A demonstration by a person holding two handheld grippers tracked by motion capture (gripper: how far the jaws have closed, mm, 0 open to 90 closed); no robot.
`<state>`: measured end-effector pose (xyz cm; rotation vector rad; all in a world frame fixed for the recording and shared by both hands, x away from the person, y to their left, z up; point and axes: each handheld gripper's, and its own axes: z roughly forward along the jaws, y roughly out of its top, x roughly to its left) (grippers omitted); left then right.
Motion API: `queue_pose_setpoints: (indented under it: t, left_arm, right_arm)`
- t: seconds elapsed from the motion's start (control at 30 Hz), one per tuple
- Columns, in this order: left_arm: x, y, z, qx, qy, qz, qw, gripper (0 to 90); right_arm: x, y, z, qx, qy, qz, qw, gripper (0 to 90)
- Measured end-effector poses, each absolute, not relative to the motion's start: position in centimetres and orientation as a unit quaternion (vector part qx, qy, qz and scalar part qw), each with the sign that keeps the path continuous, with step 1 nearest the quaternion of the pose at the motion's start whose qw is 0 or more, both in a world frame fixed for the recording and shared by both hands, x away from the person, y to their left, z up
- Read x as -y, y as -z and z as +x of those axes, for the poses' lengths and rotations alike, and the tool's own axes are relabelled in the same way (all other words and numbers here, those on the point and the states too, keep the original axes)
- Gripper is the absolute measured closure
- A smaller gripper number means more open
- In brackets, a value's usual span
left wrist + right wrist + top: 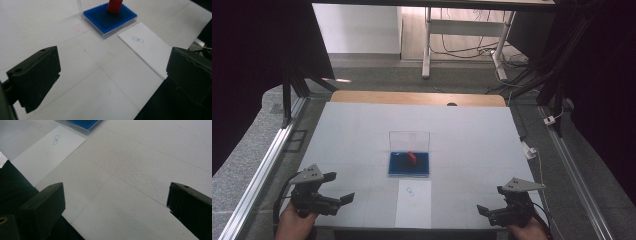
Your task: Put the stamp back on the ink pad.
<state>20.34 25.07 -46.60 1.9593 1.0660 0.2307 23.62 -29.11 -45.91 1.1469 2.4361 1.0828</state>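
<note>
I hold my left gripper [343,199] low over the near left corner of the white table [472,135], its nose turned inward toward the middle, my hand [294,222] wrapped round the grip at the table's edge. My right gripper [482,210] mirrors it at the near right corner, also angled inward, with my other hand [524,231] beneath it. On both, the jaws stand spread wide with nothing between them but bare tabletop, as each gripper view shows. There is one blue tray [398,167] at the middle of the table, well apart from both grippers and roughly midway between them, with one clear upright panel [409,140] rising at its far edge. One red block [412,157] stands tilted in the tray. One white sheet [413,205] lies just on the near side of the tray, with a small printed mark on it.
</note>
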Motion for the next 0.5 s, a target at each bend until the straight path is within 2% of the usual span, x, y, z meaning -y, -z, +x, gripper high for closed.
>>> queue_pose_setpoints:
  t: [0.5]
  left_arm:
    - [-26.7,48.1,19.0,-0.462,-0.087,0.796,0.382,0.0]
  right_arm:
    - [29.0,45.9,23.5,-0.834,-0.366,0.395,0.122,1.7]
